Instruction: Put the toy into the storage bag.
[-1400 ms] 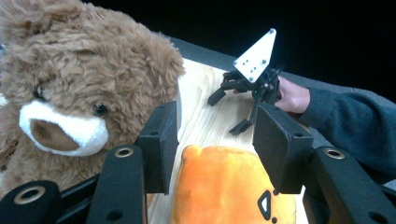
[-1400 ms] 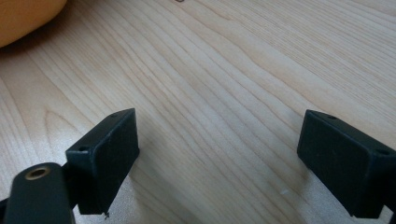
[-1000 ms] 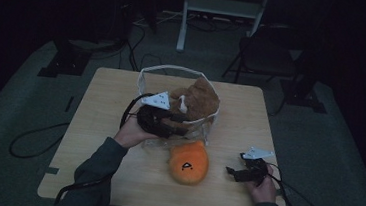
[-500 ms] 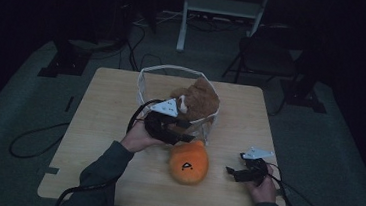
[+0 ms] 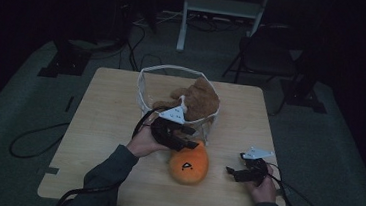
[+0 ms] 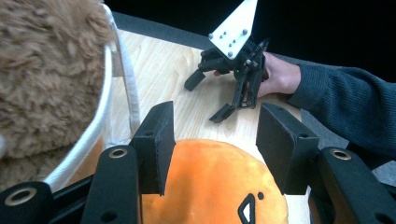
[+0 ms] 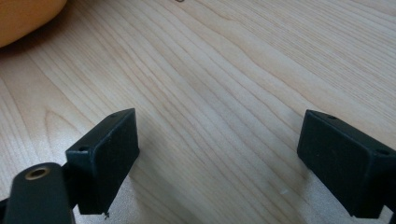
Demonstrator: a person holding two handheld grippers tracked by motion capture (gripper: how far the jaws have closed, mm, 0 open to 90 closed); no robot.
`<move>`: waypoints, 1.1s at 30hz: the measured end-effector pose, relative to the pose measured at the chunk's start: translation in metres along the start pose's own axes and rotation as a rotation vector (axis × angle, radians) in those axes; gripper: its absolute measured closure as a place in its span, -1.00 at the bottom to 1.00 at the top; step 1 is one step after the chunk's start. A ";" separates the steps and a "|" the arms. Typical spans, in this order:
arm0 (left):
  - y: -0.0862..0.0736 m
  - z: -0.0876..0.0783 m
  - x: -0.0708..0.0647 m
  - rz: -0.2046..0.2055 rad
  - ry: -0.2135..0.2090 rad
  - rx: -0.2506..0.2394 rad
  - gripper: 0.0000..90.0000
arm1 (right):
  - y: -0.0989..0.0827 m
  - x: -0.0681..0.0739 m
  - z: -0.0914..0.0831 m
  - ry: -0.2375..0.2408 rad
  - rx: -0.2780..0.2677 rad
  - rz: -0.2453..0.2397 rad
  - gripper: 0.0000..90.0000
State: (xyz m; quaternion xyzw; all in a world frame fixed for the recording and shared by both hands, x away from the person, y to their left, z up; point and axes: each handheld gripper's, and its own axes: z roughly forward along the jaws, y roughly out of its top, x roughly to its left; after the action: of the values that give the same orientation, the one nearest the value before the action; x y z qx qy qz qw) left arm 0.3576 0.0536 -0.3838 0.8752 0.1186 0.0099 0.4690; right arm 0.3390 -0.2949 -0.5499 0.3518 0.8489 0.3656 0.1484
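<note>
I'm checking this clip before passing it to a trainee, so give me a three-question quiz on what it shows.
1. True or false: the left claw is clamped on the orange plush.
2. What sits in the basket? A) a brown plush B) a ball C) nothing
3. What lies between the right claw's jaws?

Key:
1. False; the jaws stand apart above it.
2. A, the brown plush.
3. Bare table; the right claw is open.

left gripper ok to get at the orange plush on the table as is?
Probably yes. The left gripper hangs just above the round orange plush toy with jaws open and nothing between them. The white mesh basket with the brown teddy bear sits close beside, not in the way.
</note>
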 end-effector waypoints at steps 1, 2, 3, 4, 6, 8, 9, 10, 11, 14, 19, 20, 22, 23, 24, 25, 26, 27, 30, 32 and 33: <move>0.000 0.001 0.000 0.001 -0.005 0.001 0.05 | 0.000 0.000 0.000 0.000 0.000 0.000 -0.74; -0.001 0.002 -0.001 -0.001 -0.006 0.002 0.06 | 0.000 0.000 0.000 0.000 0.000 0.000 -0.74; -0.001 0.004 -0.002 0.001 -0.008 0.006 0.06 | 0.000 0.000 0.000 0.000 0.000 0.000 -0.74; -0.002 0.005 -0.003 0.003 -0.010 0.011 0.06 | 0.000 0.000 0.000 0.000 0.000 0.000 -0.74; -0.003 0.009 -0.004 0.002 -0.016 0.015 0.06 | 0.000 0.000 0.000 0.000 0.000 0.000 -0.74; -0.004 0.011 -0.005 0.002 -0.023 0.017 0.06 | 0.000 0.000 0.000 0.000 0.000 0.000 -0.74; -0.004 0.012 -0.005 0.002 -0.027 0.015 0.06 | 0.000 0.000 0.000 0.000 0.000 0.000 -0.74; -0.005 0.013 -0.006 0.000 -0.030 0.013 0.06 | 0.000 0.000 0.000 0.000 0.000 0.000 -0.74; -0.005 0.014 -0.006 0.000 -0.034 0.016 0.06 | 0.000 0.000 0.000 0.000 0.000 0.000 -0.74; -0.006 0.018 -0.007 -0.003 -0.038 0.018 0.05 | 0.000 0.000 0.000 0.000 0.000 0.000 -0.74; -0.005 0.024 -0.008 -0.001 -0.047 0.029 0.05 | 0.000 0.000 0.000 0.001 0.001 0.001 -0.74; -0.005 0.025 -0.008 -0.004 -0.054 0.027 0.05 | 0.000 0.000 0.000 0.000 0.001 0.001 -0.74; -0.006 0.029 -0.008 -0.004 -0.055 0.035 0.05 | 0.000 0.000 0.000 0.001 0.001 0.001 -0.74; -0.007 0.030 -0.008 -0.006 -0.057 0.039 0.05 | 0.000 0.000 0.000 0.001 0.001 0.001 -0.74; -0.007 0.032 -0.007 -0.006 -0.059 0.042 0.05 | 0.000 0.000 0.000 0.001 0.001 0.002 -0.74; -0.008 0.033 -0.007 -0.006 -0.060 0.047 0.05 | 0.000 0.000 0.000 0.000 0.001 0.002 -0.74; -0.009 0.034 -0.007 -0.010 -0.060 0.048 0.06 | 0.000 0.000 0.000 0.000 0.001 0.002 -0.74; -0.010 0.035 -0.007 -0.010 -0.064 0.050 0.07 | 0.000 0.000 0.000 0.000 0.001 0.002 -0.74; -0.011 0.036 -0.008 -0.004 -0.069 0.053 0.16 | 0.000 0.000 0.000 0.001 0.001 0.002 -0.74; -0.011 0.037 -0.009 -0.002 -0.068 0.061 0.19 | 0.000 0.000 0.000 0.001 0.001 0.002 -0.74; -0.012 0.038 -0.010 0.000 -0.072 0.065 0.19 | 0.000 0.000 0.000 0.001 0.001 0.002 -0.74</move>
State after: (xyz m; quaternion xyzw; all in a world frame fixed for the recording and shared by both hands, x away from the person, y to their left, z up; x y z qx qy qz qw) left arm 0.3506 0.0265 -0.4139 0.8897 0.1020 -0.0254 0.4442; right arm 0.3389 -0.2948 -0.5499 0.3525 0.8488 0.3654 0.1476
